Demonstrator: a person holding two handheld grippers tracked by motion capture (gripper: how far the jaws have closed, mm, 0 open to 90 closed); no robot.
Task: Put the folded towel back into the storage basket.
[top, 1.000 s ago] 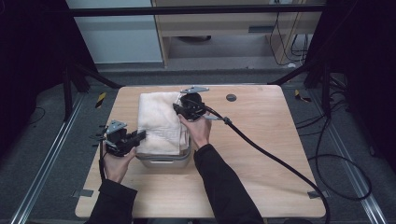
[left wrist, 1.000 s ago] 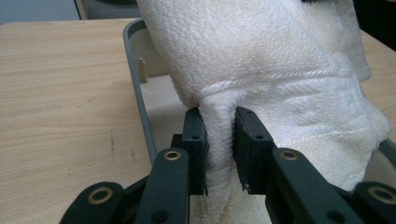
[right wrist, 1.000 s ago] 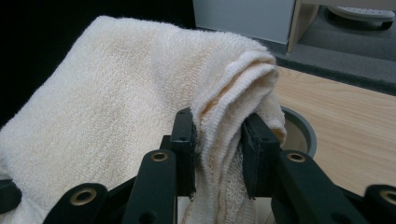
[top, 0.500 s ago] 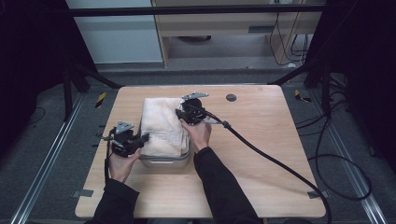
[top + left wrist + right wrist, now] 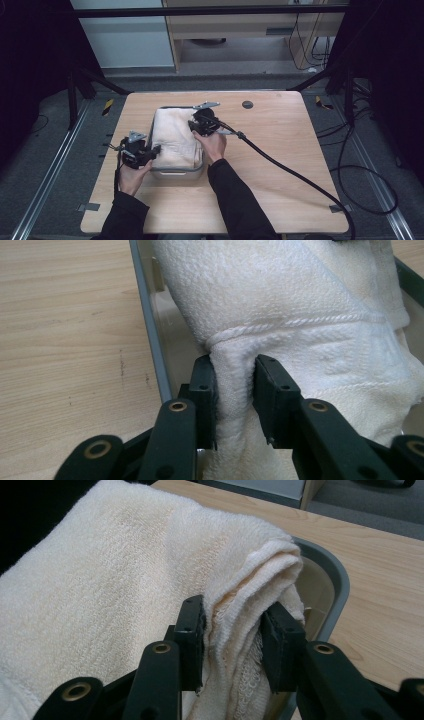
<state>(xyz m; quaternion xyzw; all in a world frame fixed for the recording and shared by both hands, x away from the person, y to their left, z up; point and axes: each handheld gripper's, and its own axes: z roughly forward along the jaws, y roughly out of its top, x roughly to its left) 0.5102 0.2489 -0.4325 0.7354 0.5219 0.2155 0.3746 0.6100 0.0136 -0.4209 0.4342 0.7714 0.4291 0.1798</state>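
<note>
A folded cream towel (image 5: 172, 135) lies in a grey bin (image 5: 177, 172) on the wooden table. My left gripper (image 5: 155, 149) is at the towel's near left corner. In the left gripper view its jaws (image 5: 234, 385) pinch a fold of the towel (image 5: 280, 290) beside the bin's rim (image 5: 150, 335); they have just been opening a little, and the cloth is still squeezed between them. My right gripper (image 5: 192, 125) is at the far right corner. Its jaws (image 5: 232, 630) hold several layers of the towel's edge (image 5: 100, 570) over the bin's corner (image 5: 335, 575), and they too have just been opening.
A black cable (image 5: 280, 160) trails from the right gripper across the table to its right front. A small dark round hole (image 5: 247, 104) sits near the table's far edge. Bare wood (image 5: 300, 130) spreads to the right of the bin.
The right gripper has come down with the towel's far corner, so the towel now rests lower in the bin. The left gripper has stayed at the near left corner.
</note>
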